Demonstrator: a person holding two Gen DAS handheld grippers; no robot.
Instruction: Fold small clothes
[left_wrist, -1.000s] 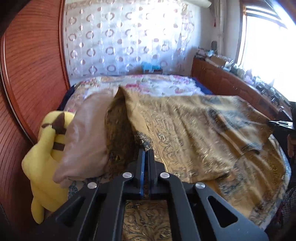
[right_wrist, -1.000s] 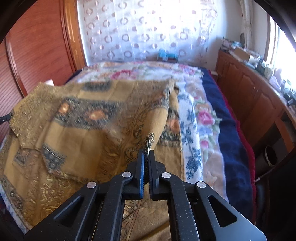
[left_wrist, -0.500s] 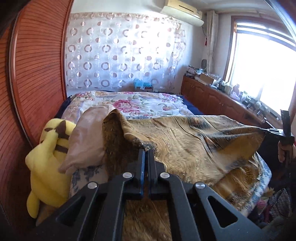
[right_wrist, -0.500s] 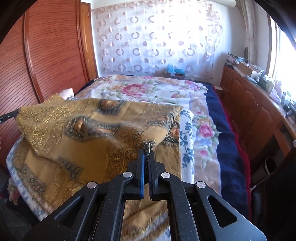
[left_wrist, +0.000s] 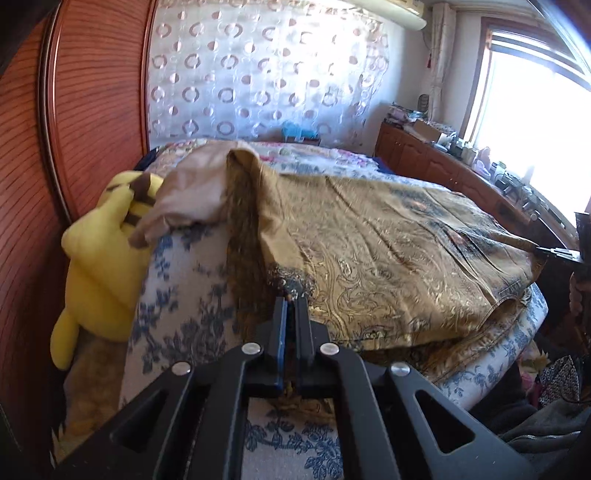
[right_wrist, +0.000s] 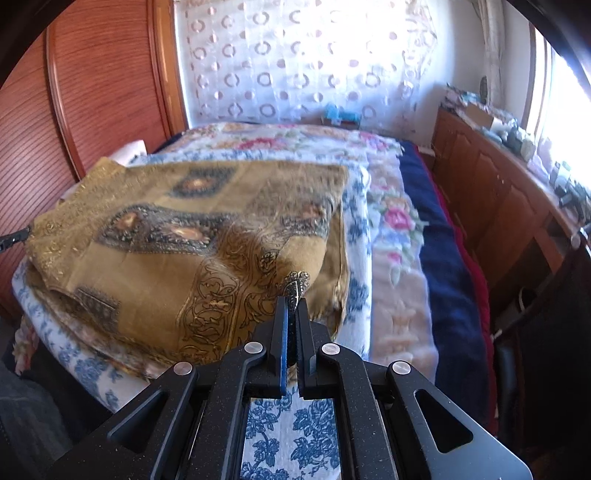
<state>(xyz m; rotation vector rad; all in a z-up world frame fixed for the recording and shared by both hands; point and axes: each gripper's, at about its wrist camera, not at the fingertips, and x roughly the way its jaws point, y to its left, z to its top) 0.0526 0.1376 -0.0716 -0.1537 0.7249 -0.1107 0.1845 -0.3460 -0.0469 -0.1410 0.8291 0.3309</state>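
Observation:
A gold patterned cloth (left_wrist: 388, 251) with dark medallions lies folded over on the bed; it also shows in the right wrist view (right_wrist: 192, 251). My left gripper (left_wrist: 291, 301) is shut on one near corner of the cloth. My right gripper (right_wrist: 292, 301) is shut on the other near corner. Each gripper's tip shows at the edge of the other's view, the right gripper (left_wrist: 557, 253) at far right and the left gripper (right_wrist: 14, 238) at far left. The cloth is stretched between them, low over the bed's near edge.
The bed has a blue-flowered white cover (right_wrist: 291, 424) and a navy blanket (right_wrist: 447, 266). A yellow plush toy (left_wrist: 99, 266) and a beige pillow (left_wrist: 192, 188) sit by the wooden headboard (left_wrist: 66, 110). A wooden cabinet (right_wrist: 491, 192) runs along the right, under the window.
Both grippers have drawn the cloth's lifted edge toward the near side of the bed and lowered it. The top layer now lies folded over the lower layer.

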